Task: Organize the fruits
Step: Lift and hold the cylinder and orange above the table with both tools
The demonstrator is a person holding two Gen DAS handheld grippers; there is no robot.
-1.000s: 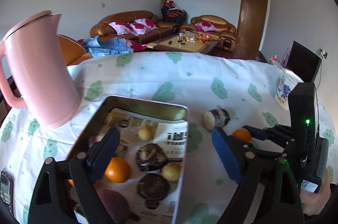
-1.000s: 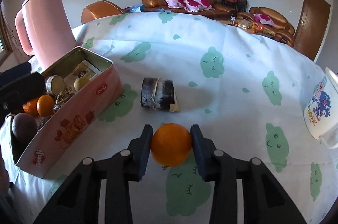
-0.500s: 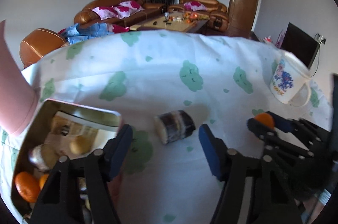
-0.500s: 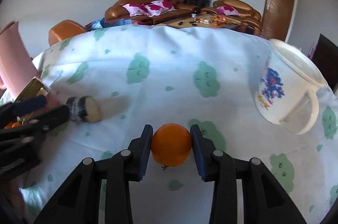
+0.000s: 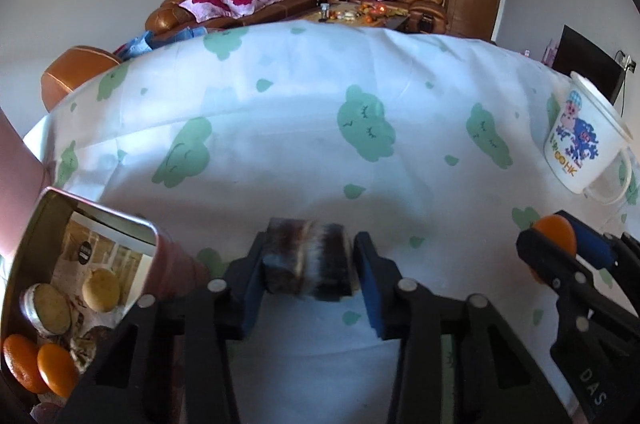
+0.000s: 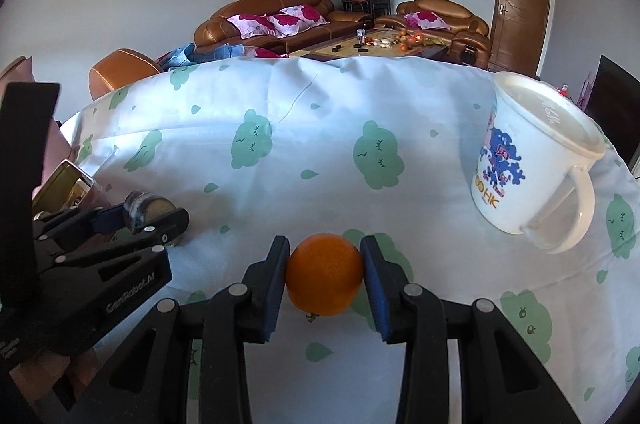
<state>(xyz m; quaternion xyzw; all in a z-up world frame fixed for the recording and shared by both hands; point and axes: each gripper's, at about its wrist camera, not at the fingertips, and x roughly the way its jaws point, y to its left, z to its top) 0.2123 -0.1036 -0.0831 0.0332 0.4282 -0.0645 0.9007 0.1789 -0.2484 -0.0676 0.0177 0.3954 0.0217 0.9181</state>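
The left gripper [image 5: 308, 264] has swung away from over the tin [image 5: 24, 264] and come down on the dark, cut-ended fruit chunk [image 5: 308, 258] lying on the cloth [image 5: 320, 104] just right of the tin. Its jaws have just been closing, and the pads now press on both ends of the chunk: it is clenched on it, with the chunk seemingly not yet lifted off the cloth.

The right gripper [image 6: 325, 276] holds an orange [image 6: 325, 274] squeezed between its pads, well right of the tin and near the white mug [image 6: 532, 160].

The tin already holds 2 oranges [image 5: 38, 368] and 2 pale fruits [image 5: 100, 290]. With both loose fruits now gripped, nothing else seems left on the cloth. The likely next step is carrying each back to the tin, probably the chunk first, since it sits closest.
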